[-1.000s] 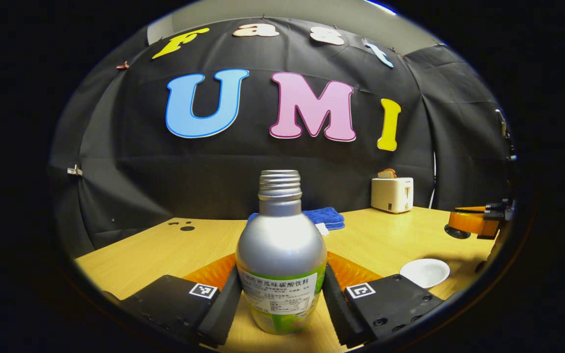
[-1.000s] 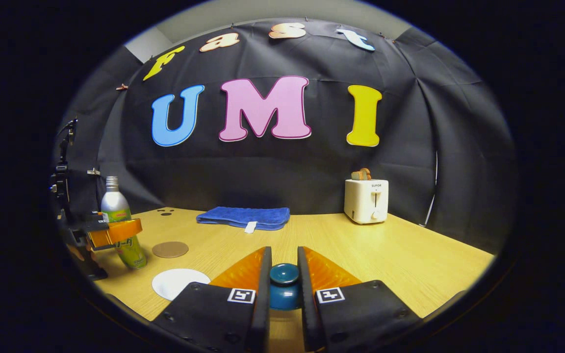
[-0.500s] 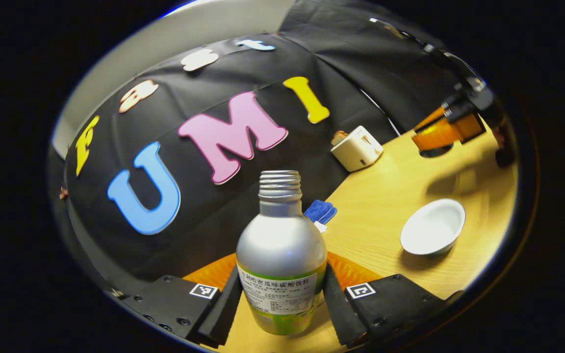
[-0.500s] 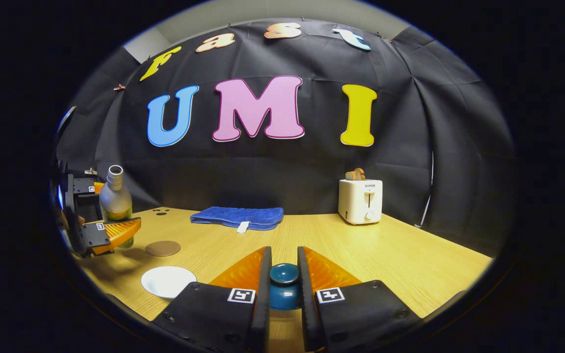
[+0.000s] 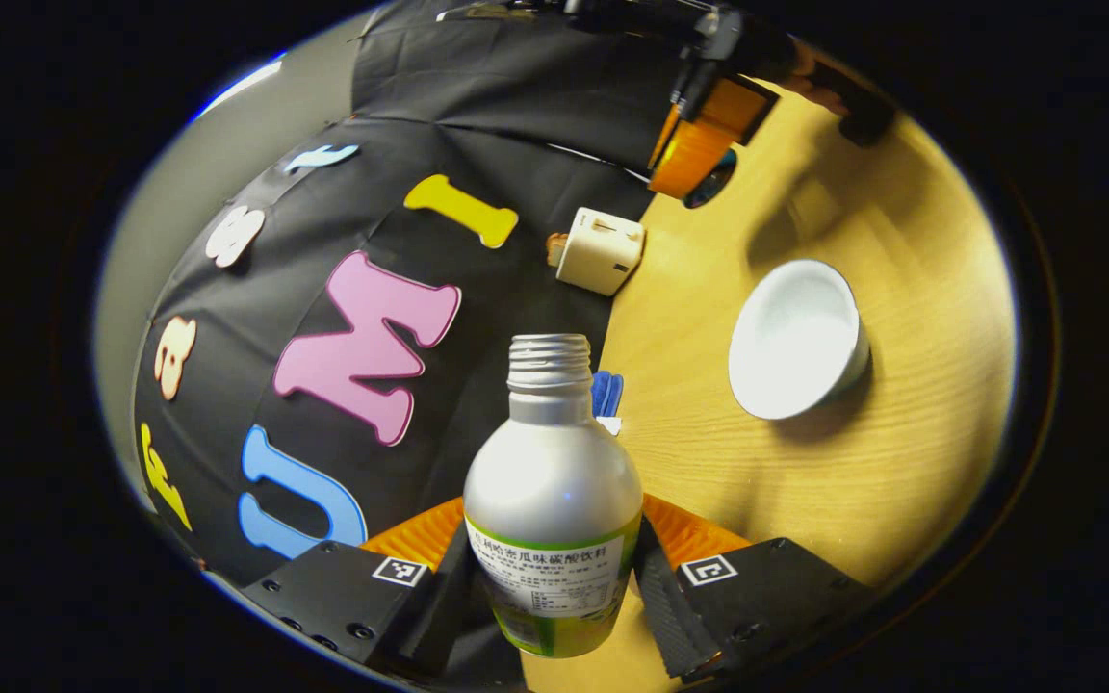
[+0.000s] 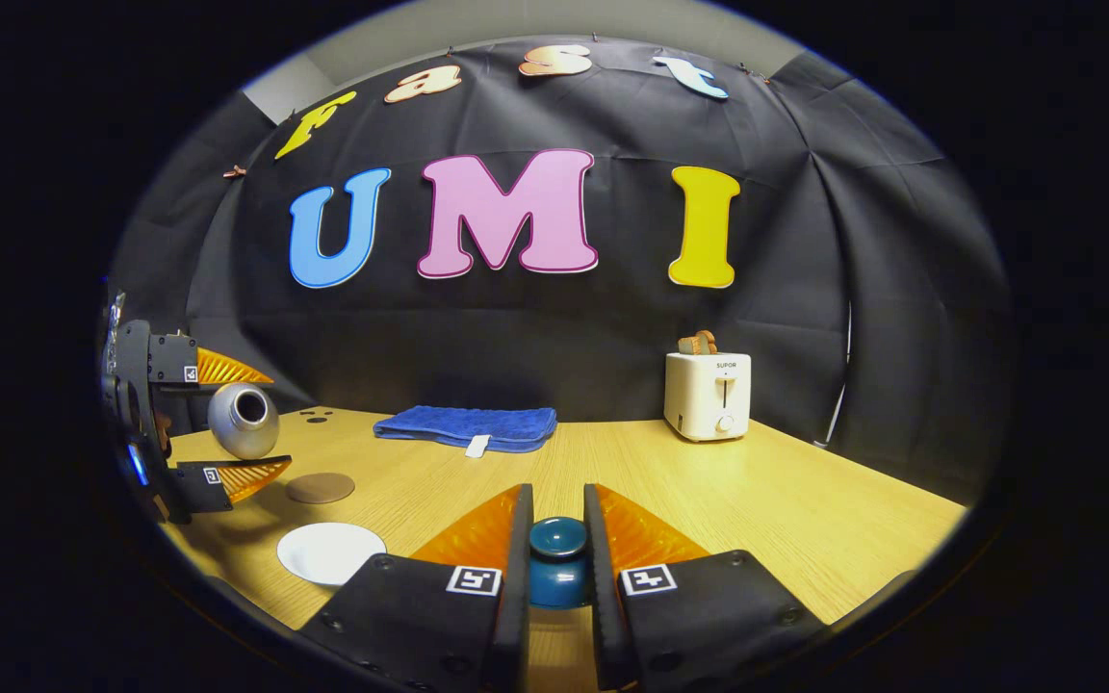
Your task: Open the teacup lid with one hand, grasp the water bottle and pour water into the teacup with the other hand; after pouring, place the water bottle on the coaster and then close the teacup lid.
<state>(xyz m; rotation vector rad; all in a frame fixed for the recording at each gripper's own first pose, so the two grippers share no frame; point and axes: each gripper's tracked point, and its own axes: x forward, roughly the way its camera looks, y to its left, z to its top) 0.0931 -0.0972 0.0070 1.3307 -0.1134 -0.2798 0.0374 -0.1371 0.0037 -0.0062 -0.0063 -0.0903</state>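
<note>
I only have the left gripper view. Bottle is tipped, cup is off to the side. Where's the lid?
Observer: The right gripper holds the blue lid by its knob, both fingers on it, off the cup.
Operator: Coaster free?
Observer: Yes, the brown coaster lies bare on the table, just beyond the white teacup.
Operator: Is the bottle over the cup?
Observer: The right gripper view puts the water bottle, lying near level in the left gripper, up and back from the cup; no water visible.

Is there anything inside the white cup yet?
The teacup looks white and bare inside in the left gripper view; clear water would be hard to tell. The left claw holds the tipped water bottle up beside it, and no stream shows at its mouth.
</note>
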